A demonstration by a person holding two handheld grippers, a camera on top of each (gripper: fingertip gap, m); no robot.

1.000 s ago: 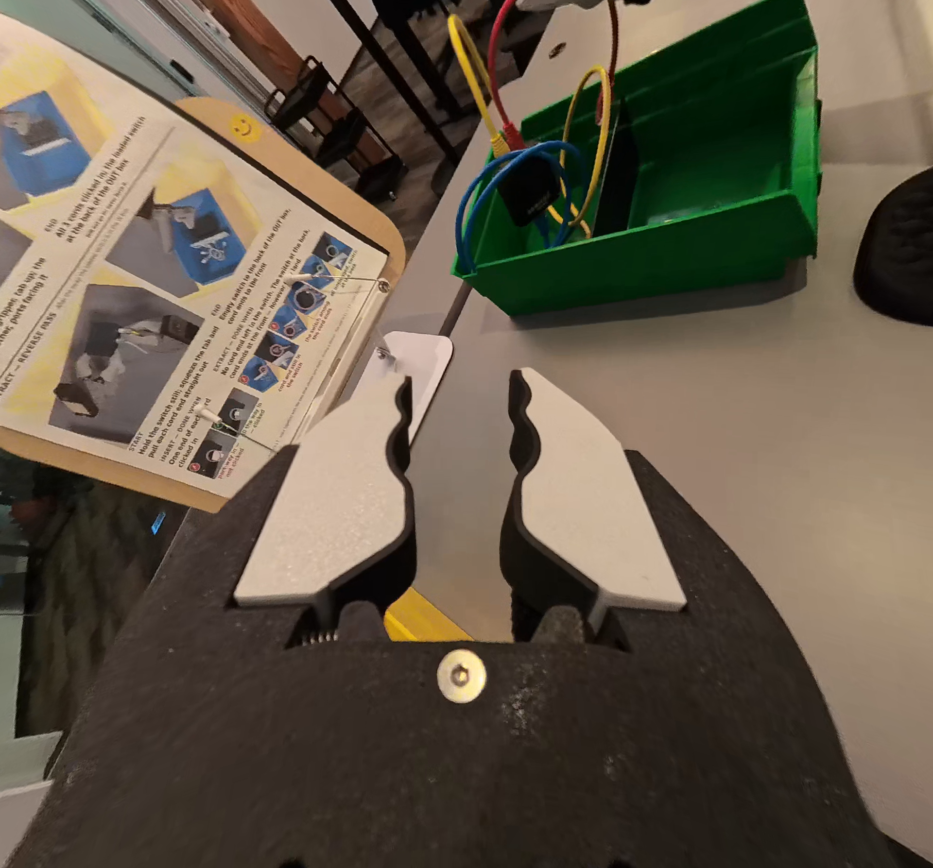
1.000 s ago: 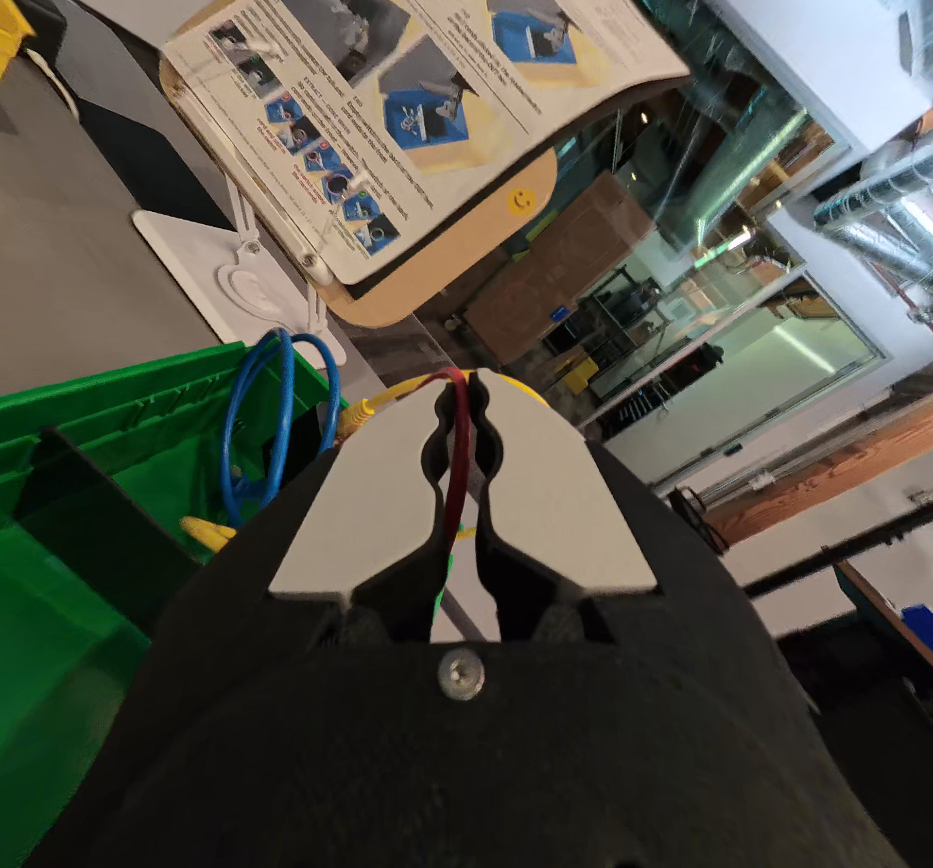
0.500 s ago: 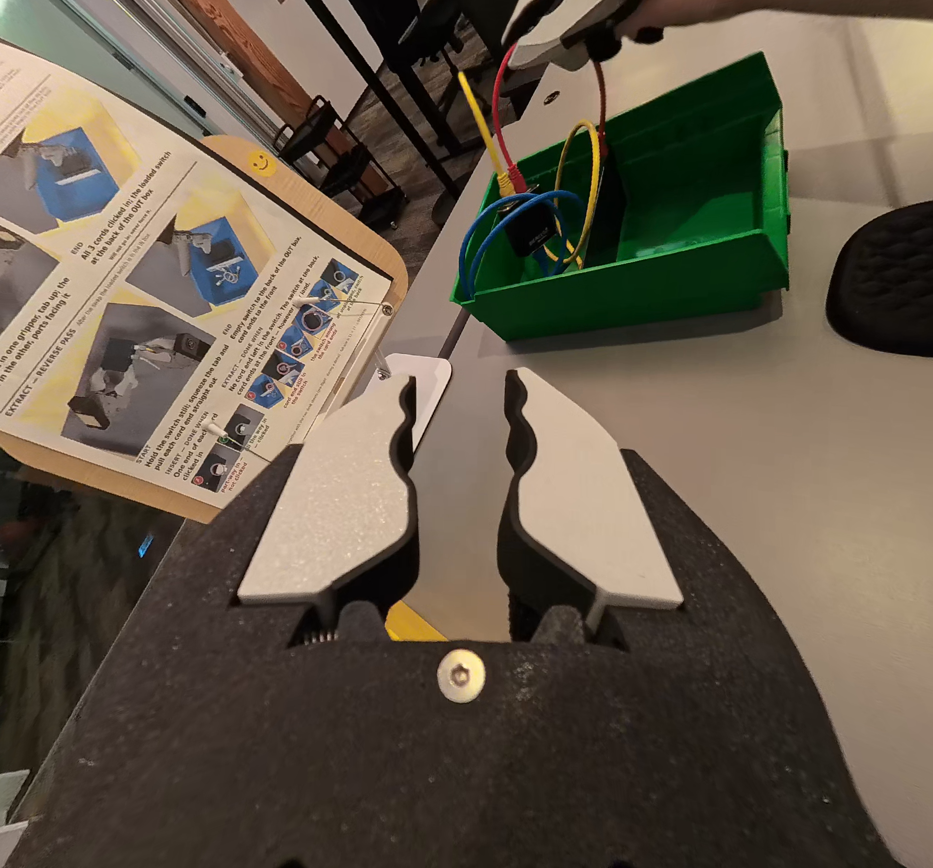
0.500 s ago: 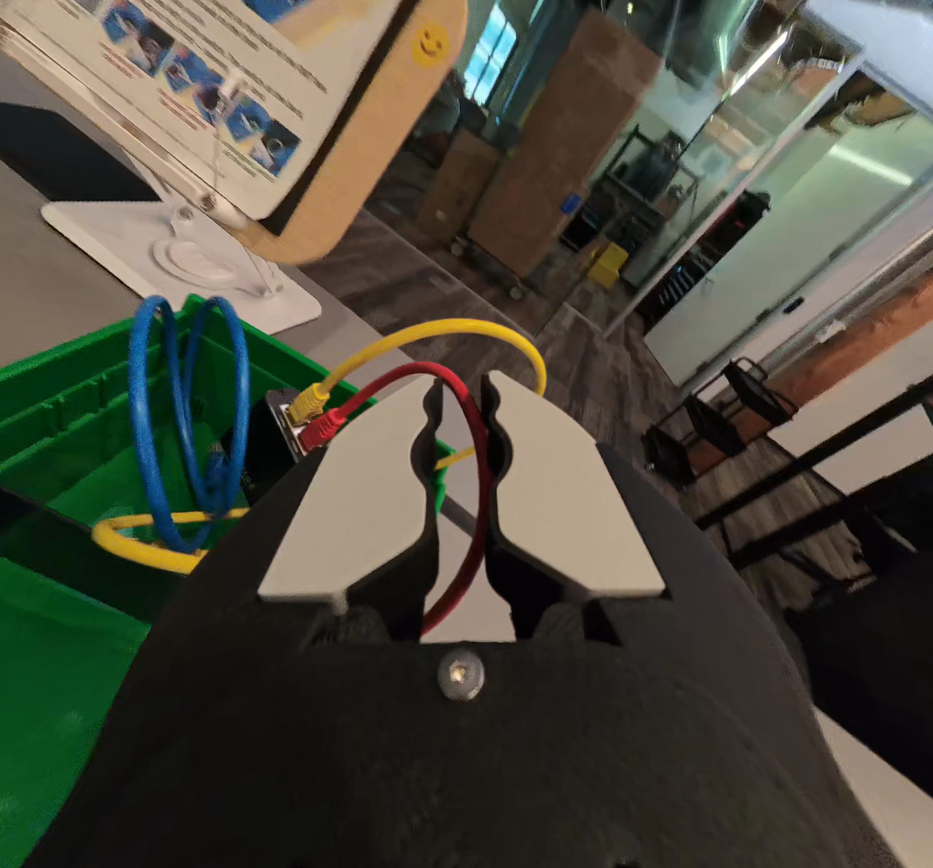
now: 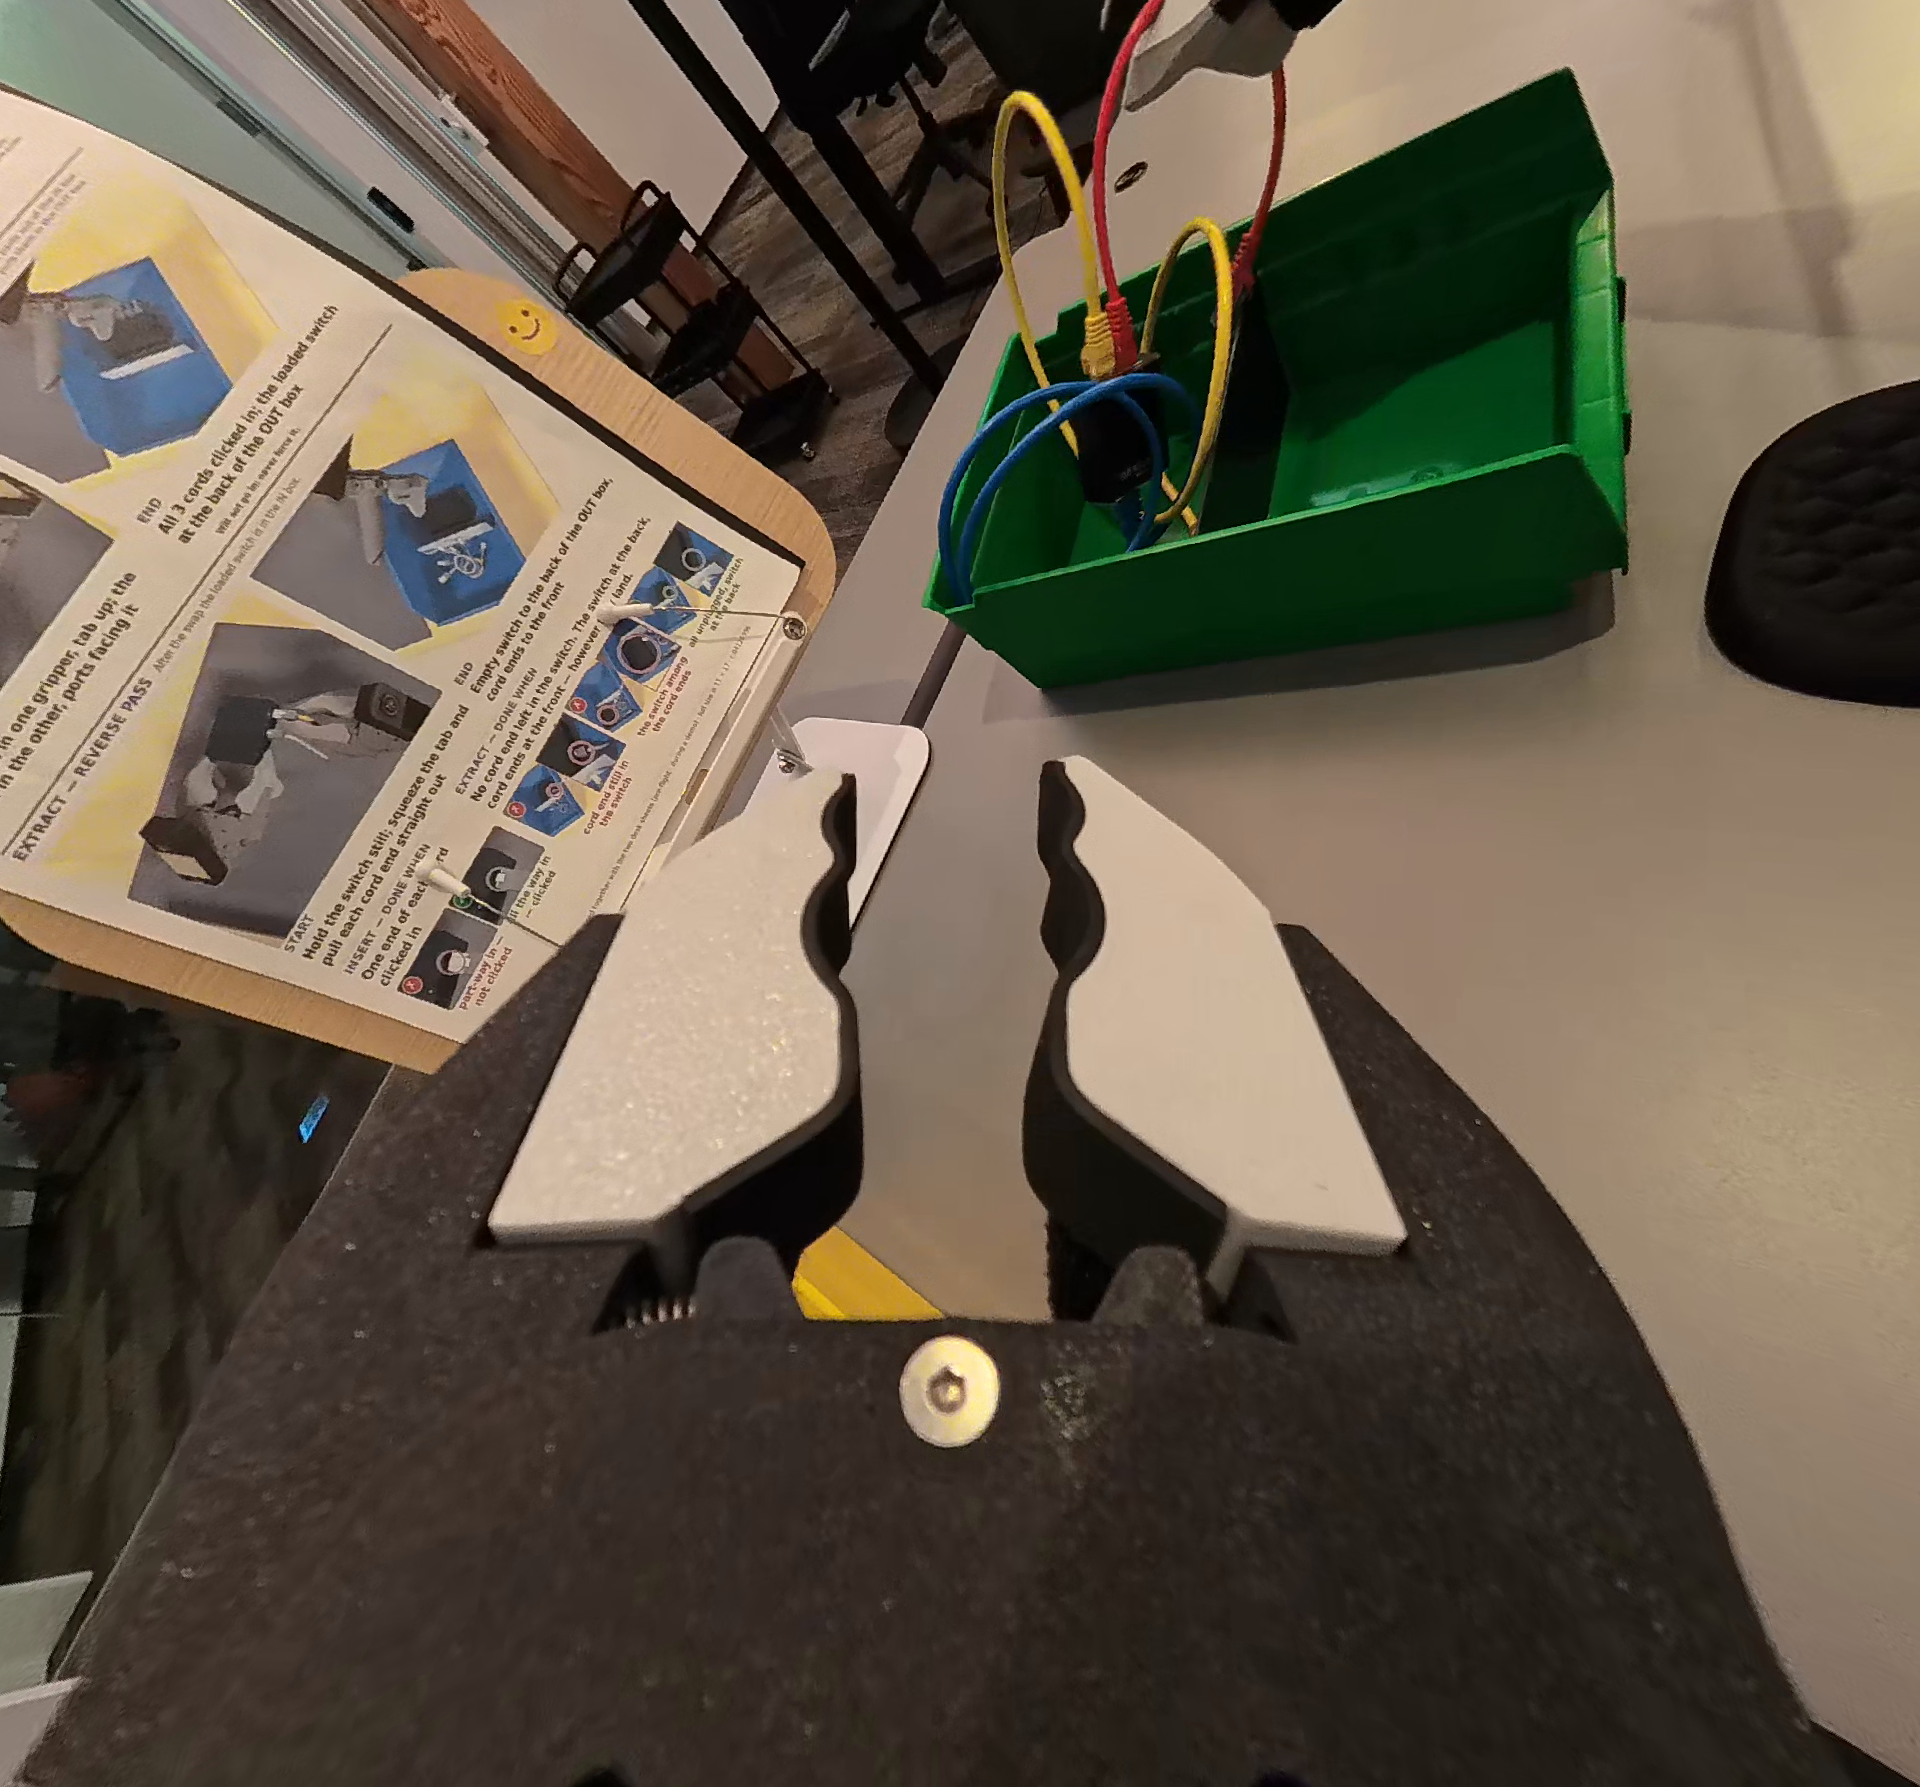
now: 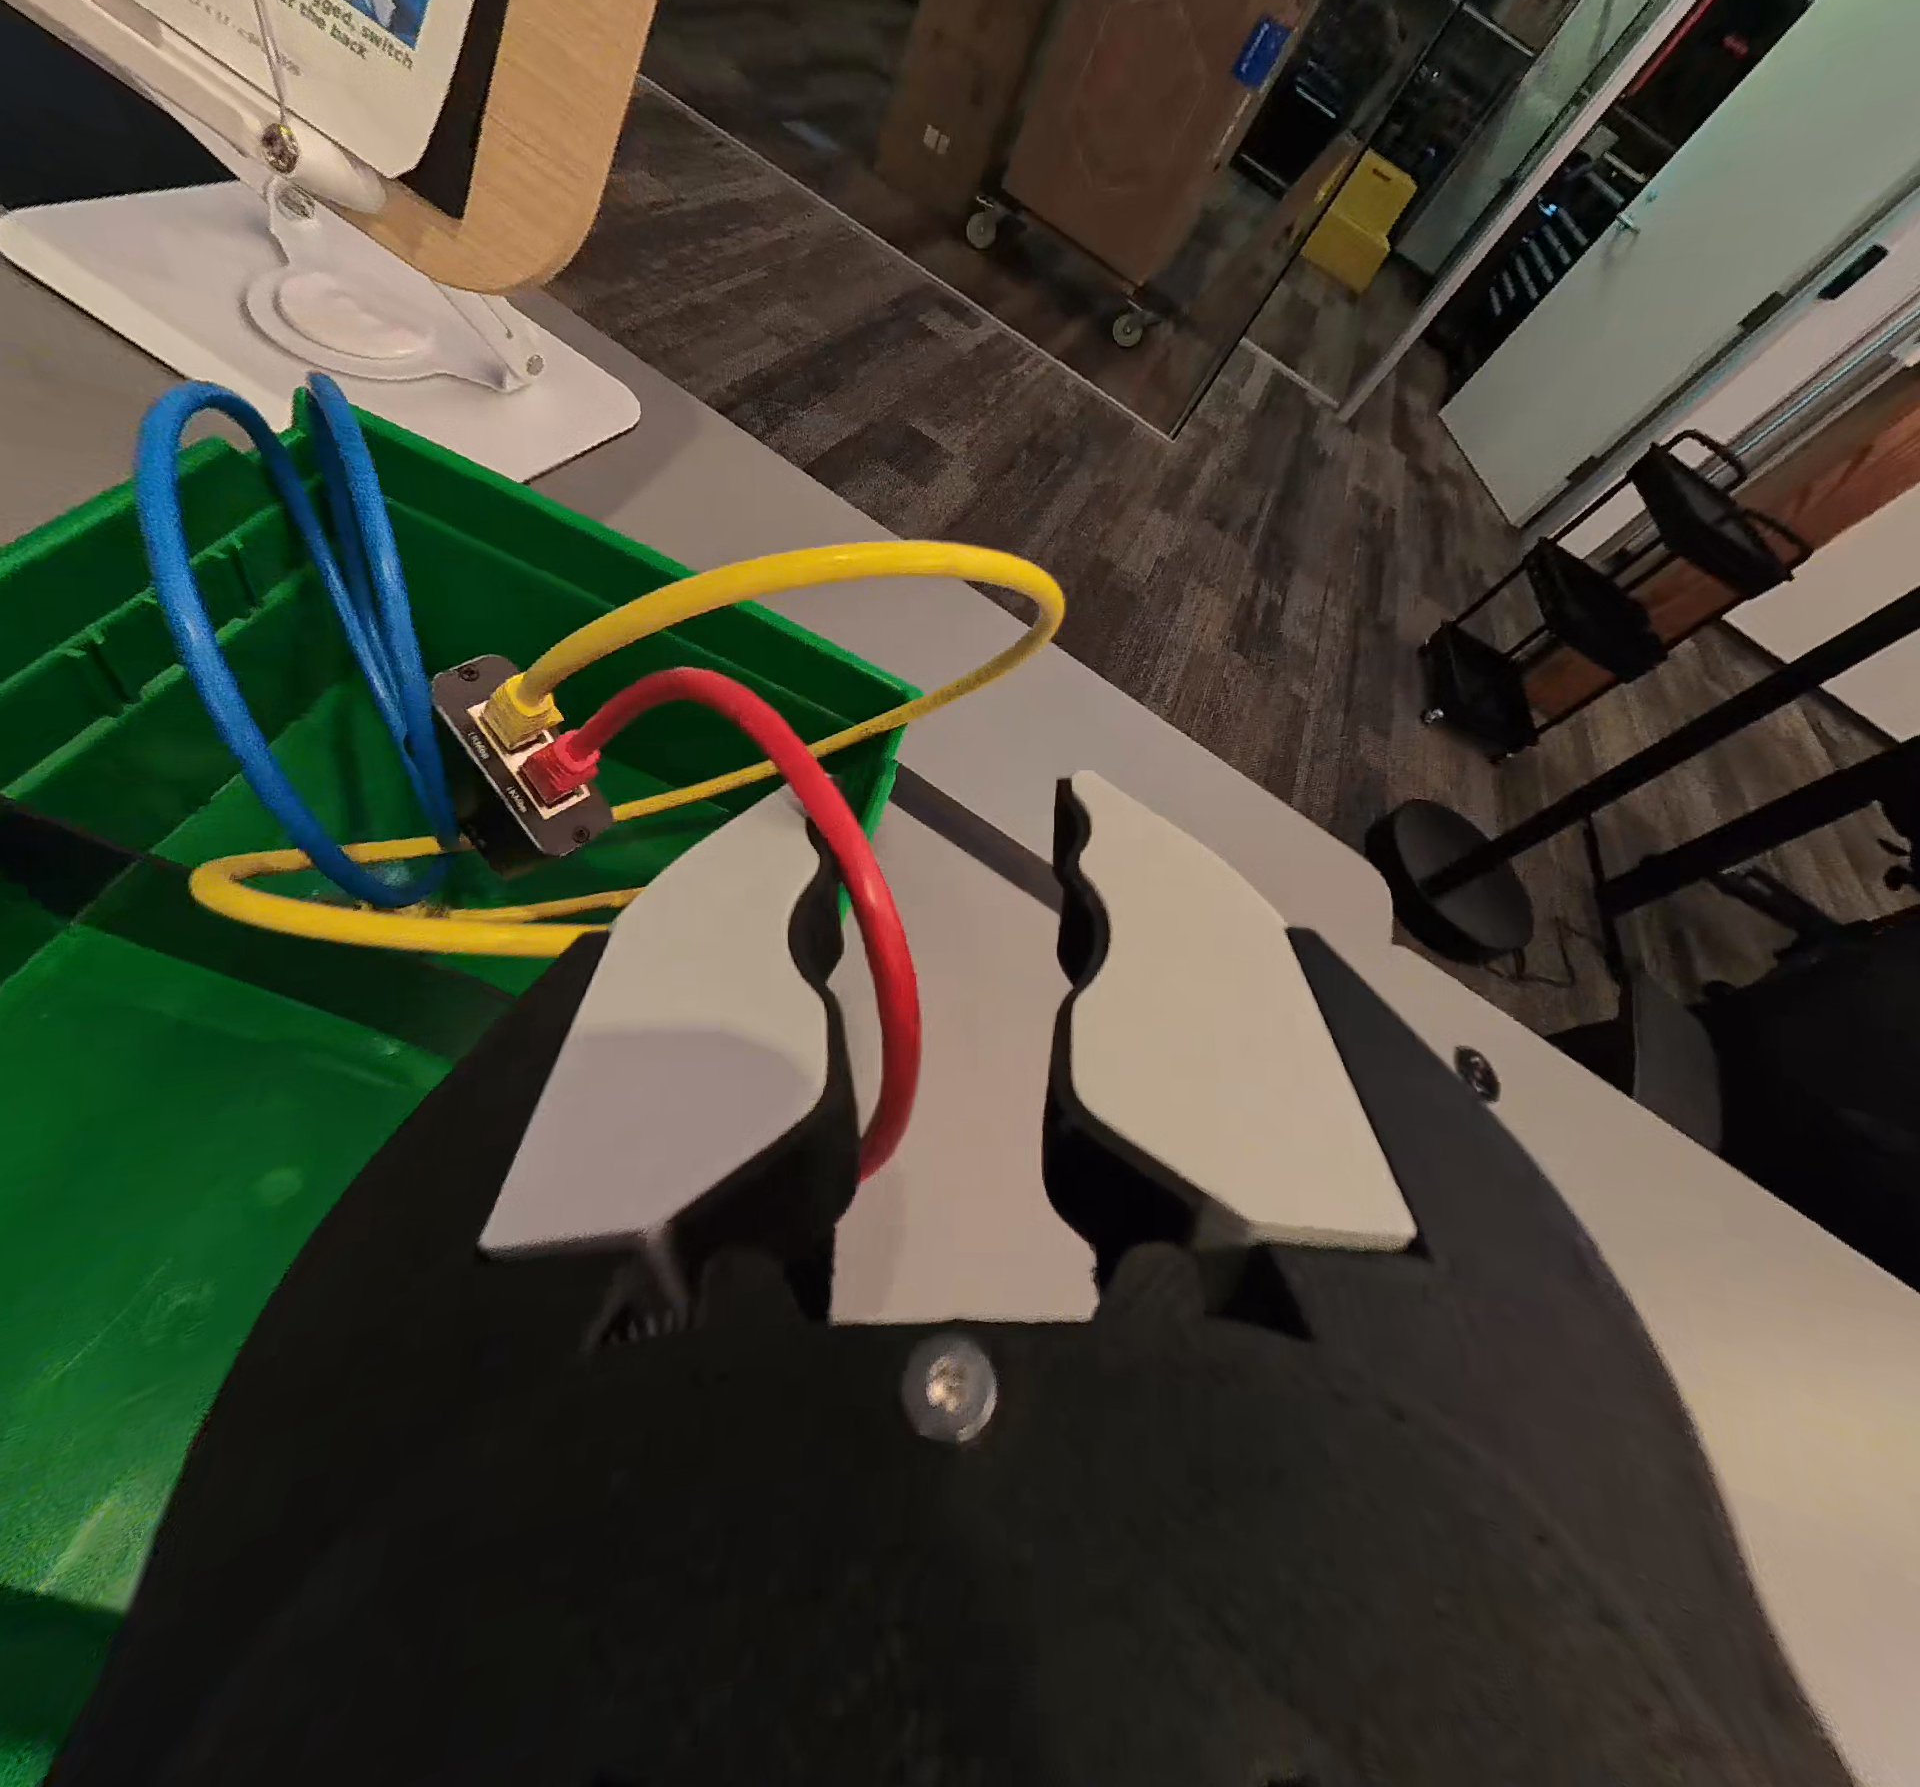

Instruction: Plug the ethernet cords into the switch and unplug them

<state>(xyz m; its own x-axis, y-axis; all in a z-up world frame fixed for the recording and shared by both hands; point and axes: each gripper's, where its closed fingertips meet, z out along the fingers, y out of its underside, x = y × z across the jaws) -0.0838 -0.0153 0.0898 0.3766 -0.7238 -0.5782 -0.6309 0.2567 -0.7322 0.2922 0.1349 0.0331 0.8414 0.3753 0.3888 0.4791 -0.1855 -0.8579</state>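
- Green moulded plastic bin (image 5: 1299, 594) sits on our smooth grey table (image 5: 1455, 1010); a dark divider splits it into compartments.
- We see the small black switch (image 6: 520, 766) raised in the bin's left compartment, its port face tilted up.
- Yellow cord (image 6: 831, 568) and red cord (image 6: 883, 906) are plugged into neighbouring ports; the blue cord (image 6: 187, 615) loops beside the switch.
- Our right gripper (image 6: 940, 906) stands wide apart, with matte grey, wavy-edged fingers; the red loop passes between them against the left finger, unclamped.
- Our left gripper (image 5: 945, 906) hovers over bare table, fingers parted, holding nothing.
- We note a wooden board with a printed sheet (image 5: 364, 646) on a white stand, and a black quilted pad (image 5: 1829, 553) right of the bin.
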